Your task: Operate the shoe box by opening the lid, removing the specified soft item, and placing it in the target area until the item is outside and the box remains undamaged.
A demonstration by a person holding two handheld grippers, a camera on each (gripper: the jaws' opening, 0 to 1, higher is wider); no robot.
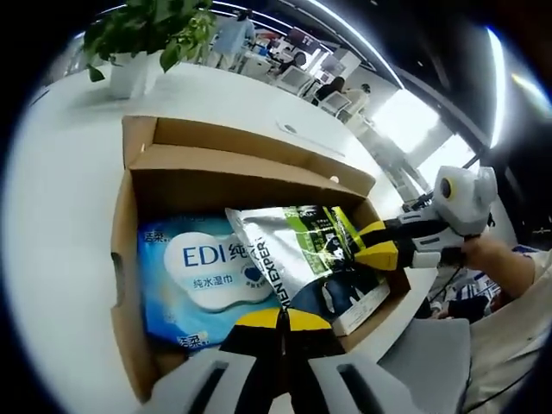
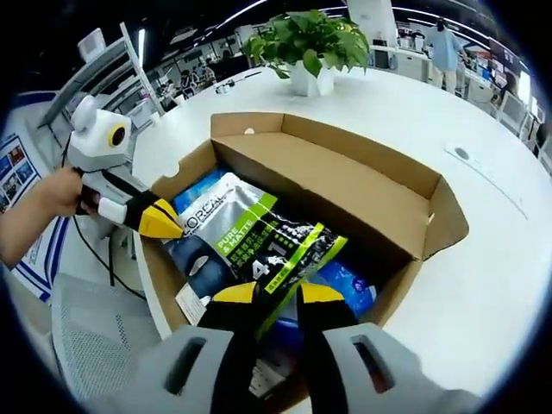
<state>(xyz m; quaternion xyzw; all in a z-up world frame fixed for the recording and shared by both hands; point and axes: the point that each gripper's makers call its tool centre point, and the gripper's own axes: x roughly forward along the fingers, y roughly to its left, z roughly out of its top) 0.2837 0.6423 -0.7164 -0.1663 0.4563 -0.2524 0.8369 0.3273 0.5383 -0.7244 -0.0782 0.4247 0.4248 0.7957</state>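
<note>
A white desk (image 2: 509,285) carries one potted plant (image 2: 312,47) and one open shoe box (image 2: 345,185). Inside lie one blue wet-wipes pack (image 1: 194,272) and one silver-green pouch (image 2: 259,233). The right gripper (image 2: 278,297) has its jaws clamped on the pouch's near edge, and the left gripper (image 1: 283,321) likewise pinches it.

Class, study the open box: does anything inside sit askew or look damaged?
The silver-green pouch lies tilted across the blue wipes, pinched by the right claw. The box looks undamaged.

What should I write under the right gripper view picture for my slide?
Right gripper pinches a silver-and-green pouch in an open cardboard box on a white table.
</note>
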